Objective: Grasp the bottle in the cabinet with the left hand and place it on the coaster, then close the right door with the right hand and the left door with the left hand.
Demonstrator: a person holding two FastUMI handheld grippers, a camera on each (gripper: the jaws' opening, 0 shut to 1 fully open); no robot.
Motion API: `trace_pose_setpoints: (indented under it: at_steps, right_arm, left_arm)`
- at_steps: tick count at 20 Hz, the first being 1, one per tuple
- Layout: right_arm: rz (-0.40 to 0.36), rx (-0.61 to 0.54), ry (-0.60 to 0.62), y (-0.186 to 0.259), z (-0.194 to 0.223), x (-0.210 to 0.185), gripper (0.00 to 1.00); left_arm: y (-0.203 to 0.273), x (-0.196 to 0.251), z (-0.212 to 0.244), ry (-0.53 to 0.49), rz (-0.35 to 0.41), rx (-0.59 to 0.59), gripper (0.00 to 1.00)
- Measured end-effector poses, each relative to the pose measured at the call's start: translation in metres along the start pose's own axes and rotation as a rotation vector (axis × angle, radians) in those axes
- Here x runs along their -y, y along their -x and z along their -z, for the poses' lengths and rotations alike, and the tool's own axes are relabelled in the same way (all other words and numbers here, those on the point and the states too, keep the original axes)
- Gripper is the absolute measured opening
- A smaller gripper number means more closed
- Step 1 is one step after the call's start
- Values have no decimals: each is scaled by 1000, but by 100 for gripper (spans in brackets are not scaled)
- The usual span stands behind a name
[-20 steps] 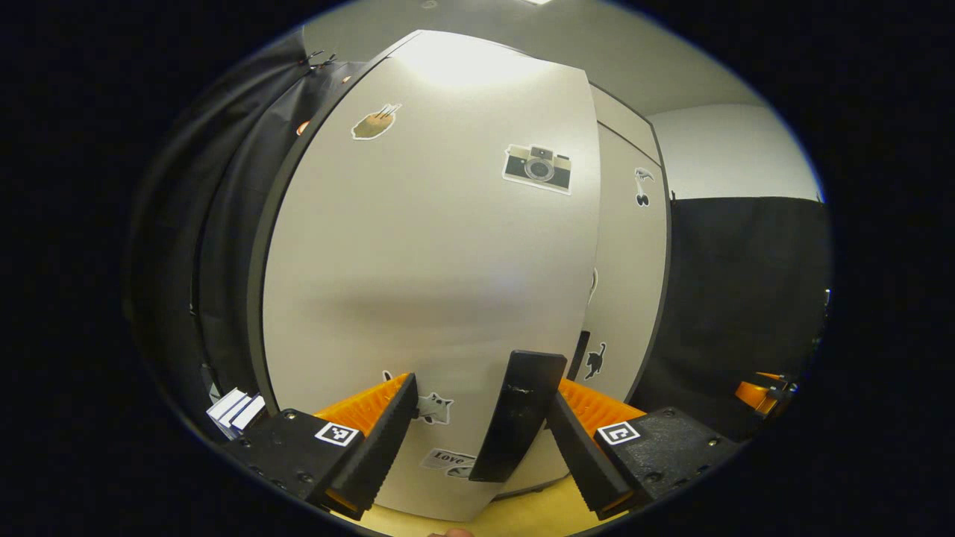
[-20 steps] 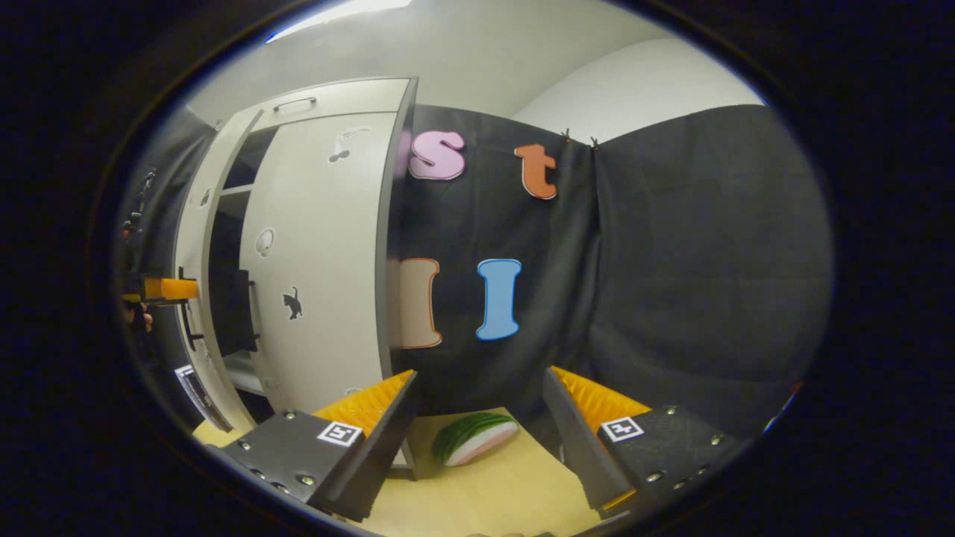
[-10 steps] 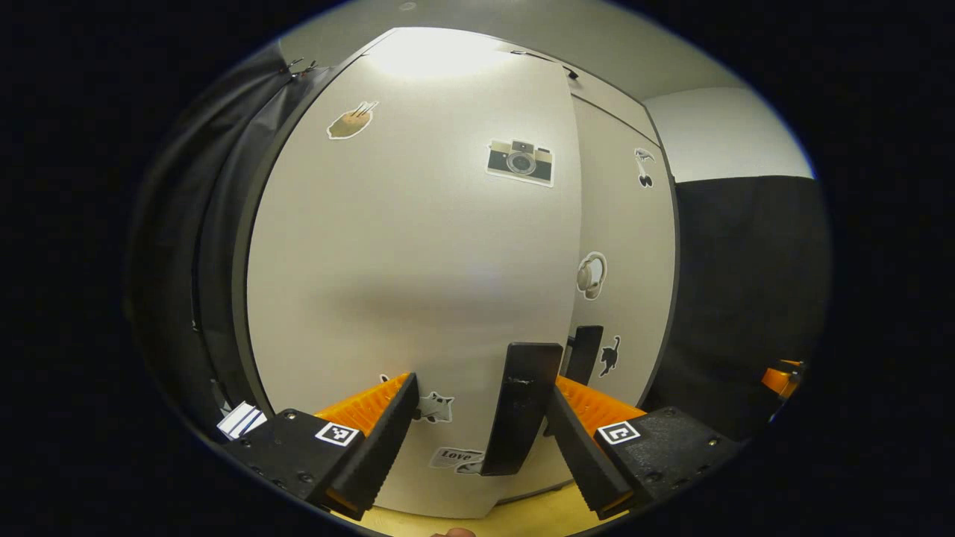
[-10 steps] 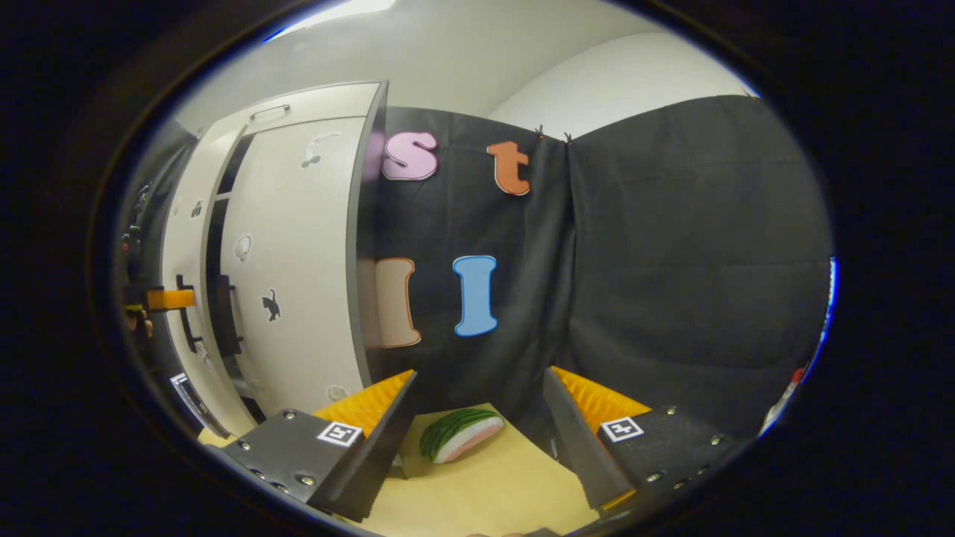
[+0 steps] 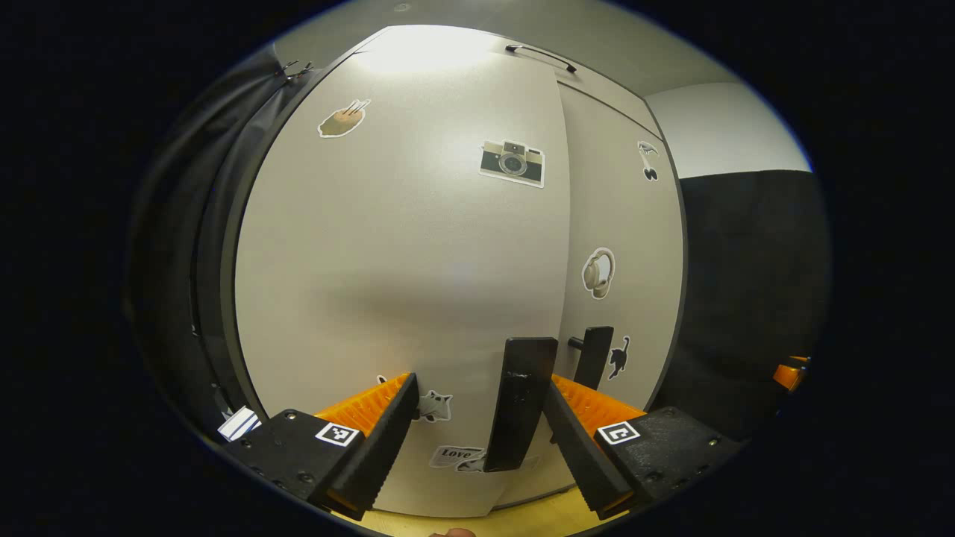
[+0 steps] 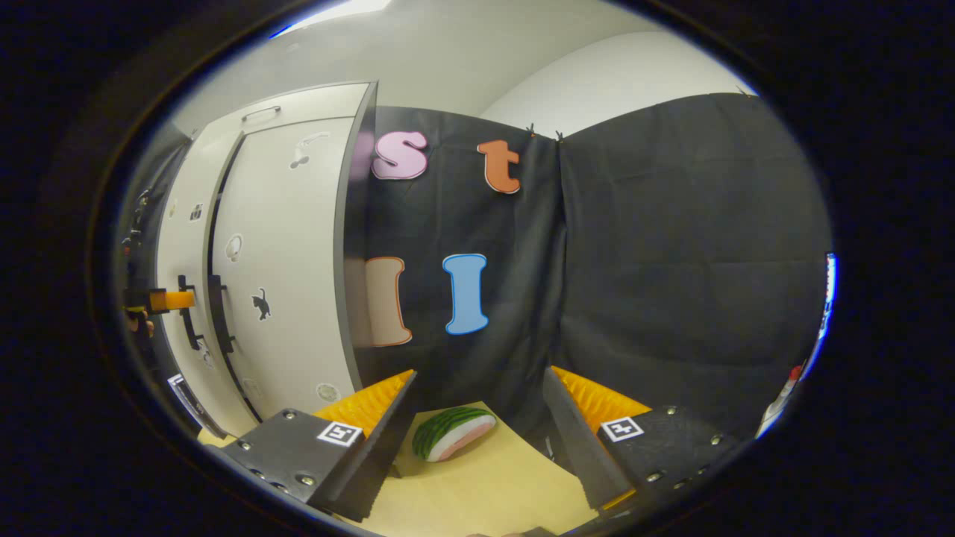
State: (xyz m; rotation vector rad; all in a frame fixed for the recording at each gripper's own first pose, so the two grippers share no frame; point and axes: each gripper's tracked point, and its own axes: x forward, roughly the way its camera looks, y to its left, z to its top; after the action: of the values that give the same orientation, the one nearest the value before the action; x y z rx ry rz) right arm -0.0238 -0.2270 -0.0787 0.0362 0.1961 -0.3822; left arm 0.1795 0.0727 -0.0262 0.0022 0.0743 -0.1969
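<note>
The grey left door (image 5: 403, 246), dotted with stickers, stands right in front of my left gripper (image 5: 481, 388). Its black handle (image 5: 517, 406) rises between the open fingers, close beside the right finger (image 5: 578, 447). The right door (image 5: 623, 224) lies flush next to it, with its own handle (image 5: 595, 356). In the right gripper view the cabinet sits far left: the right door (image 6: 287, 261), a thin dark seam, then the left door (image 6: 179, 246) with the left gripper (image 6: 170, 300) at it. My right gripper (image 6: 477, 388) is open over the table, holding nothing. A slim white object with a red top (image 6: 780, 395) shows at the far right rim.
A toy watermelon slice (image 6: 451, 432) lies on the wooden table (image 6: 485, 488) just ahead of the right gripper. Black cloth walls the booth behind and right of the cabinet. White cards (image 5: 240, 423) sit low at the cabinet's left. The right gripper's orange part (image 5: 787, 373) shows at the far right.
The left door has swung in with my left gripper until only a thin seam is left between the doors. The right gripper drifted away, the cabinet sliding left in its view.
</note>
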Motion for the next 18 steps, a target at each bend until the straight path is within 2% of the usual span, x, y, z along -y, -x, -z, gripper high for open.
trace_pose_setpoints:
  at_steps: [3,4,6,8,9,11,18]
  right_arm:
    - [8,-4,-4,1,2,4,97]
    - [10,-4,-5,1,2,5,100]
    - [15,-3,-8,2,2,7,97]
    - [19,-2,-15,2,3,8,100]
    - [19,-4,-19,2,2,7,97]
    - [18,-10,-28,1,5,8,100]
    - [-5,-18,-22,1,5,5,100]
  left_arm:
    - [-4,-1,1,7,5,-1,100]
    - [-5,-1,1,13,6,-2,100]
    - [-7,-1,2,28,9,-5,99]
    - [-8,-1,2,28,11,-6,98]
    - [-9,-1,2,26,11,-6,98]
    - [-11,-2,2,25,10,-7,98]
    - [-14,-1,3,24,4,-11,98]
